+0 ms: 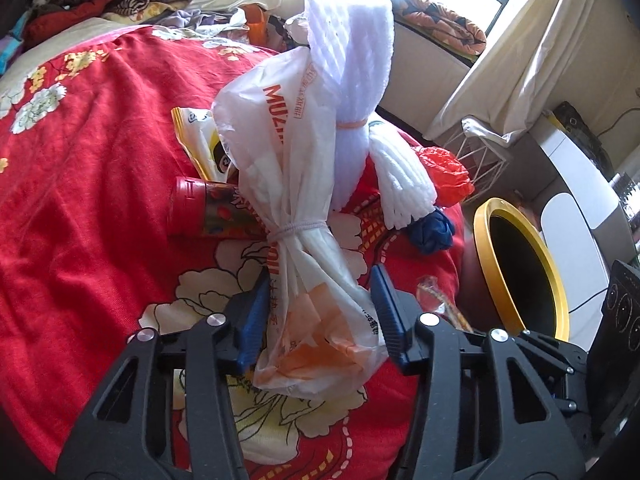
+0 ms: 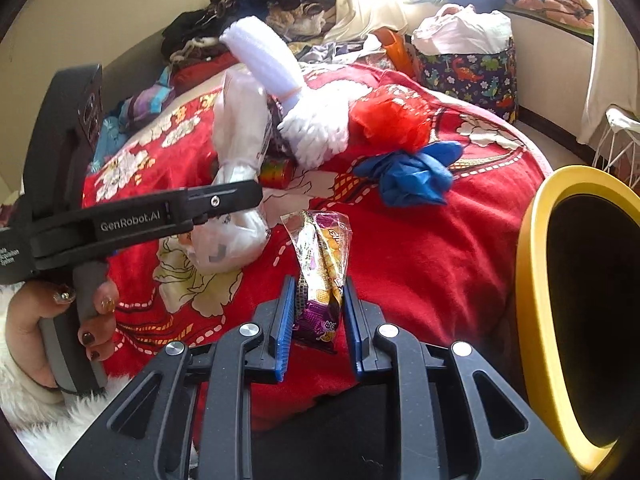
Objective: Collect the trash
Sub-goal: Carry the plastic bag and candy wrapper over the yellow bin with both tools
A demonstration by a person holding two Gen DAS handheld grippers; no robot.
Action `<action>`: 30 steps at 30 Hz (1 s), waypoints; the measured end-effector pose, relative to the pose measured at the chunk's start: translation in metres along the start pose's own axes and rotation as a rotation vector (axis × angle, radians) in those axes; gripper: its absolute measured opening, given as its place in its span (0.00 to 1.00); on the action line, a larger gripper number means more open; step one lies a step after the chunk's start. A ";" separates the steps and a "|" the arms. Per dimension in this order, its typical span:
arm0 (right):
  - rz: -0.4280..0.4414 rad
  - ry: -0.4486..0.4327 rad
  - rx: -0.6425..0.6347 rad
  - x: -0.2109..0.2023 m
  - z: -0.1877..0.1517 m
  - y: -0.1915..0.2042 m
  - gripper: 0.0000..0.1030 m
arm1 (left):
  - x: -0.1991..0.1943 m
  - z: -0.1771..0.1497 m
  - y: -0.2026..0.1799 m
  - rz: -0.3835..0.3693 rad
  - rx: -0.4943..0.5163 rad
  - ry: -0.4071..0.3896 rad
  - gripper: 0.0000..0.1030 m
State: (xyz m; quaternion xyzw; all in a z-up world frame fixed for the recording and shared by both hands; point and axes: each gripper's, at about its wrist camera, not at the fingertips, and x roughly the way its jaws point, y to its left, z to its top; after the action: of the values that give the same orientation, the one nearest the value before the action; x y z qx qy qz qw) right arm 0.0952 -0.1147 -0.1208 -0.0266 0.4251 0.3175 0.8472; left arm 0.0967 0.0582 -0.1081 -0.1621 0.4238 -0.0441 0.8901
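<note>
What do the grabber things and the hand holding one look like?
Each gripper is black plastic with silver screws and ridged blue finger pads. The left gripper has "GenRobot.AI" printed in white and a grey handle. The hand wears dark and glittery nail polish and a fluffy white sleeve.

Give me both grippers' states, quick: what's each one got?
Left gripper: closed on the tied white plastic bag, pads pressing its lower end.
Right gripper: closed on the snack wrapper, pinched between both pads.

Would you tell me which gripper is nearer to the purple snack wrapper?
Right. The right gripper has the purple snack wrapper between its fingers; the left gripper is off to its left, around the white plastic bag.
</note>
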 end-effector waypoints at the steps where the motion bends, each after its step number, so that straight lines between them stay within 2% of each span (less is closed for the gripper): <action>1: 0.000 -0.008 0.004 -0.002 0.001 -0.001 0.21 | -0.001 0.000 0.000 0.002 0.001 -0.004 0.34; 8: 0.017 -0.069 0.012 -0.021 0.001 -0.006 0.21 | -0.023 -0.001 0.003 -0.004 0.005 -0.053 0.29; 15: 0.008 -0.123 0.020 -0.036 0.007 -0.003 0.21 | -0.060 0.006 0.002 0.009 0.016 -0.154 0.29; 21: -0.021 -0.172 0.032 -0.051 0.014 -0.003 0.21 | -0.083 0.010 -0.011 -0.009 0.049 -0.219 0.29; 30: -0.076 -0.233 0.063 -0.073 0.016 -0.018 0.21 | -0.091 0.014 -0.043 -0.079 0.107 -0.237 0.29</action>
State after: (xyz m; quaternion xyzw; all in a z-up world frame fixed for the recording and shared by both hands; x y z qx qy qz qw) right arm 0.0843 -0.1618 -0.0611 0.0213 0.3323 0.2726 0.9027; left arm 0.0519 0.0411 -0.0182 -0.1352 0.3060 -0.0820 0.9388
